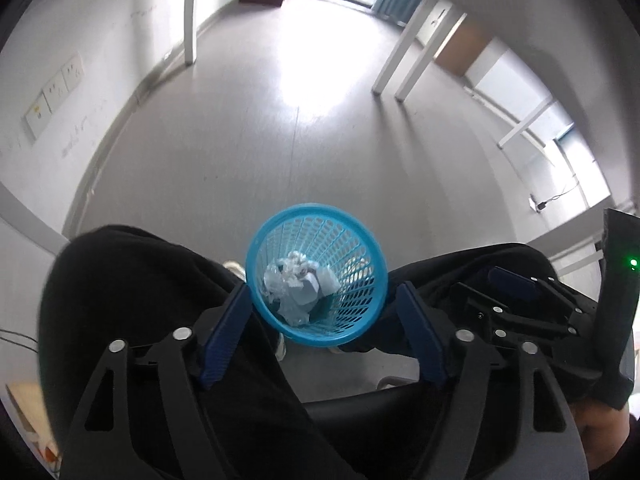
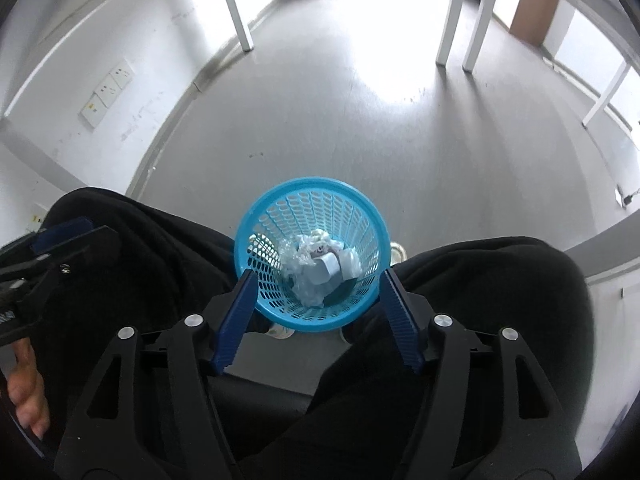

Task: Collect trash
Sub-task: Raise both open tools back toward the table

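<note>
Both spread and empty: left gripper (image 1: 322,304) and right gripper (image 2: 316,292), side by side directly above upright basket (image 2: 366,204), trash (image 2: 316,268) inside; neither clearly nearer.

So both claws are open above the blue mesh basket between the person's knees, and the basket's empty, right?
Not quite. The blue mesh basket is not empty: crumpled paper and plastic trash lies at its bottom, as the right wrist view shows, and the left wrist view too. The rest stands: the left claw and the right claw are both open above it, between the person's knees.
</note>
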Demonstrator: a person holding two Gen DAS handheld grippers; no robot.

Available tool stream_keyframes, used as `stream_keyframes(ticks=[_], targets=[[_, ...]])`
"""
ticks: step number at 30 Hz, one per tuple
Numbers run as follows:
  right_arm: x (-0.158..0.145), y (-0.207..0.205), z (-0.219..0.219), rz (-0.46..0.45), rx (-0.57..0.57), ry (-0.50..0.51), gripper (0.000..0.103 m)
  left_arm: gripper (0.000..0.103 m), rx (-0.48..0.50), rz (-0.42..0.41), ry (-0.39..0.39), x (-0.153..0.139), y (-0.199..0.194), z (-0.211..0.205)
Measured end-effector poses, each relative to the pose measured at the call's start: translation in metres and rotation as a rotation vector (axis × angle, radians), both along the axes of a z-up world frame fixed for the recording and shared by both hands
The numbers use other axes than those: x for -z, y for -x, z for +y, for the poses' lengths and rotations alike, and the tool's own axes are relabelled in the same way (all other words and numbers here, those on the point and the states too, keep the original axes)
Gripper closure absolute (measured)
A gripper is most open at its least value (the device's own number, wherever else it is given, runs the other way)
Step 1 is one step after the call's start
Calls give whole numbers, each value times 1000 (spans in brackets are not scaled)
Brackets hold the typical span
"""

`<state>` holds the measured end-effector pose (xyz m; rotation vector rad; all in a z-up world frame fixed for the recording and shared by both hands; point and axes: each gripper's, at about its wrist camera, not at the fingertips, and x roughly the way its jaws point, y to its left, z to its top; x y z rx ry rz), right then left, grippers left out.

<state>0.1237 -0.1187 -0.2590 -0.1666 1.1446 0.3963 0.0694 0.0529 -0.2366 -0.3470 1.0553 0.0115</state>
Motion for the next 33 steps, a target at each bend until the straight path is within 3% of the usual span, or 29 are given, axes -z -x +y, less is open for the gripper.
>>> stream_keyframes(ticks=[5,11,19,23,28,33], targets=[[-33,24,-15,-80,-14,-39,37,18,15,-111,-31,-34,28,-5],[-73,56,-34,-202,-14,-80,35,16,23,-218,-49,-74,56,-4],[-154,87,-66,-400,37,-152,29,11,61,-425,-135,-151,94,-29],[-193,97,-71,-488,33,-168,25,7,79,-477,-154,-179,94,-35],[-234,92,-76,-576,42,-196,17,6,70,-538,-114,-212,79,-37],[-253,79,-79,-608,41,-216,11,6,59,-589,-100,-229,56,-40]])
